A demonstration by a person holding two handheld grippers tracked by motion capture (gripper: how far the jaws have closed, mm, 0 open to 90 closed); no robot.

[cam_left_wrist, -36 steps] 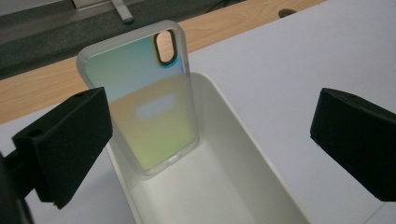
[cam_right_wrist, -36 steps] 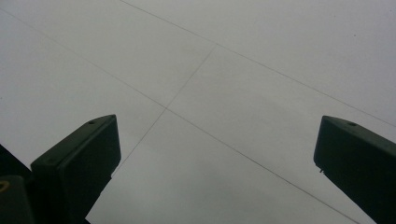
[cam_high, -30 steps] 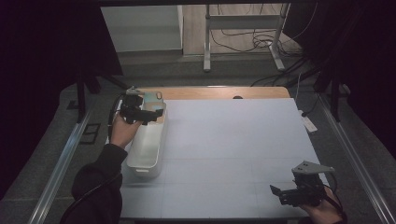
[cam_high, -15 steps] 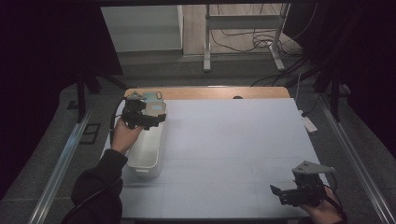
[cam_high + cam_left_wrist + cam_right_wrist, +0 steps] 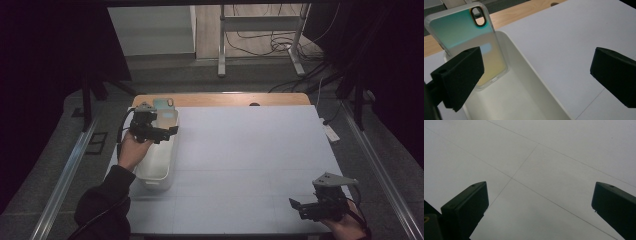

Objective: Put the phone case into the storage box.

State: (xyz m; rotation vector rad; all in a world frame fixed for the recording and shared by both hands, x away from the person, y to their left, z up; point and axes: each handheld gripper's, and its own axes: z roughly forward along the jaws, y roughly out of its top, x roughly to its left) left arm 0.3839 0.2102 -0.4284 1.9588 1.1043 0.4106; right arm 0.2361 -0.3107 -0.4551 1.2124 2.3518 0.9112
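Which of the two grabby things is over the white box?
The left hand-held gripper. It hangs open above the white bin that holds the phone case. The right hand-held gripper is far away, over bare table.

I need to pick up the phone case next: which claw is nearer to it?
The left. The left claw hovers open over the white bin, just short of the phone case leaning on its far end. The right claw is open at the table's near right corner, far across.
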